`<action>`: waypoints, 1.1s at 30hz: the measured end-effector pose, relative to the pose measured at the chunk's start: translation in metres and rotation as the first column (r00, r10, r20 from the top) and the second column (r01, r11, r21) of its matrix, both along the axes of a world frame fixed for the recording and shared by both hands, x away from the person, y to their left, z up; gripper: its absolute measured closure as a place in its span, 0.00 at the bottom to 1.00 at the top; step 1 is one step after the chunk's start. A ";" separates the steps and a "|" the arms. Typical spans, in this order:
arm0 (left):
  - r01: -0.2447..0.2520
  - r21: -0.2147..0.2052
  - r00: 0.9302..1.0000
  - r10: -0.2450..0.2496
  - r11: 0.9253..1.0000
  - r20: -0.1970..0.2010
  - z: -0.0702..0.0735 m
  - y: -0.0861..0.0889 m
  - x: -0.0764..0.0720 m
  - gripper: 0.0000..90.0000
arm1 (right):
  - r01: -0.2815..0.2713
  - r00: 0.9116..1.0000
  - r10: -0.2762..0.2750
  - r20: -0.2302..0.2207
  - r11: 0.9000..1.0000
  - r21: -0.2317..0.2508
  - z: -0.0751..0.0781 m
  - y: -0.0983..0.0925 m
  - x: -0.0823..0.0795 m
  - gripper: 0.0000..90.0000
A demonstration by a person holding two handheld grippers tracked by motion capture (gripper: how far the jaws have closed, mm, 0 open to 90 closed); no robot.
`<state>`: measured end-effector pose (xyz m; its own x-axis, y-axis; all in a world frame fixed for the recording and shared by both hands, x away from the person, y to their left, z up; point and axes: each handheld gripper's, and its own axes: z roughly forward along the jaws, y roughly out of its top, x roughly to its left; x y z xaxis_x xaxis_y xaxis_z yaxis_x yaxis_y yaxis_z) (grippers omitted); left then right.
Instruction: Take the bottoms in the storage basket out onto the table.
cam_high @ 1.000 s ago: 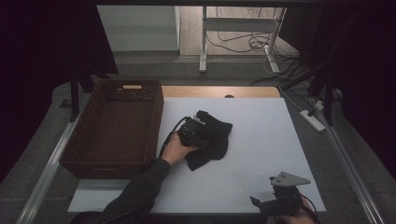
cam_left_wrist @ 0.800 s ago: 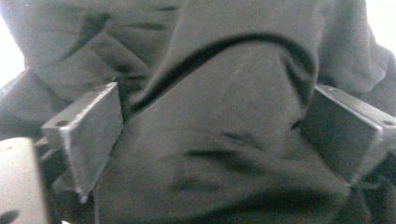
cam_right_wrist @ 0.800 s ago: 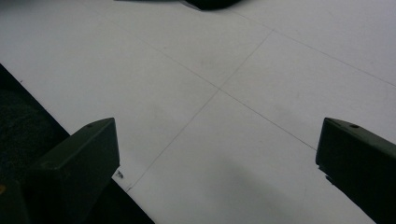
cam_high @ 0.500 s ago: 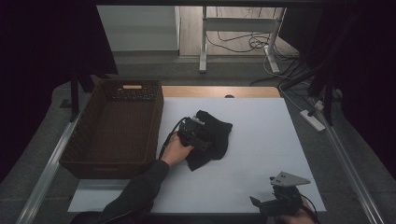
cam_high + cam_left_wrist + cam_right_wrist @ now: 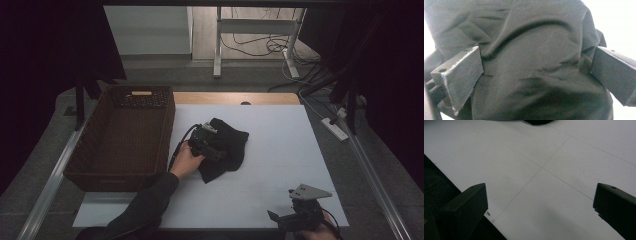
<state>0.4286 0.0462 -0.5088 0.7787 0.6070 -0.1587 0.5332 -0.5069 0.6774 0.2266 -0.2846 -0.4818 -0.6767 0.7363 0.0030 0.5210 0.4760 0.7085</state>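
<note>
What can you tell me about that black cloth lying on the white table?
The black cloth looks like soft, matte fabric, crumpled into a loose heap with folds and creases, not spread flat. It lies on the white table near its middle, just right of the brown woven basket and apart from it. The left gripper is down on it, jaws wide apart with fabric bulging between them.

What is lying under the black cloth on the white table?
The black cloth rests on the white table; the left hand-held gripper straddles it, jaws open. Whatever may lie beneath the folds is covered and cannot be seen.
</note>
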 end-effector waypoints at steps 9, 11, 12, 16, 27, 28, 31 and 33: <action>0.013 -0.045 1.000 -0.013 0.999 -0.016 0.008 0.005 -0.005 0.00 | -0.002 1.000 0.002 -0.002 1.000 0.000 0.000 0.001 0.001 0.00; 0.019 -0.055 1.000 -0.020 0.998 -0.018 0.010 0.005 -0.006 0.00 | -0.002 1.000 0.002 -0.002 1.000 0.001 0.000 0.001 0.001 0.00; 0.022 -0.057 1.000 -0.023 0.998 -0.015 0.012 0.005 -0.007 0.00 | -0.002 1.000 0.002 -0.003 1.000 0.001 0.000 0.001 0.001 0.00; 0.031 -0.079 0.999 -0.032 0.996 -0.015 0.016 0.006 -0.008 0.00 | -0.003 1.000 0.003 -0.003 1.000 0.001 0.000 0.001 0.001 0.00; 0.063 -0.083 0.998 -0.065 0.995 -0.017 0.030 0.009 -0.015 0.01 | -0.004 1.000 0.004 -0.003 1.000 -0.004 0.000 0.001 0.001 0.00; 0.061 -0.089 0.998 -0.062 0.994 -0.017 0.032 0.009 -0.016 0.01 | -0.004 1.000 0.004 -0.003 1.000 -0.004 0.000 0.001 0.001 0.00; 0.063 -0.097 0.998 -0.064 0.993 -0.014 0.038 0.011 -0.018 0.00 | -0.004 1.000 0.004 -0.003 1.000 -0.004 0.000 0.001 0.001 0.00; 0.062 -0.096 0.998 -0.063 0.993 -0.008 0.043 0.013 -0.019 0.00 | -0.004 1.000 0.004 -0.003 1.000 -0.004 0.000 0.001 0.001 0.00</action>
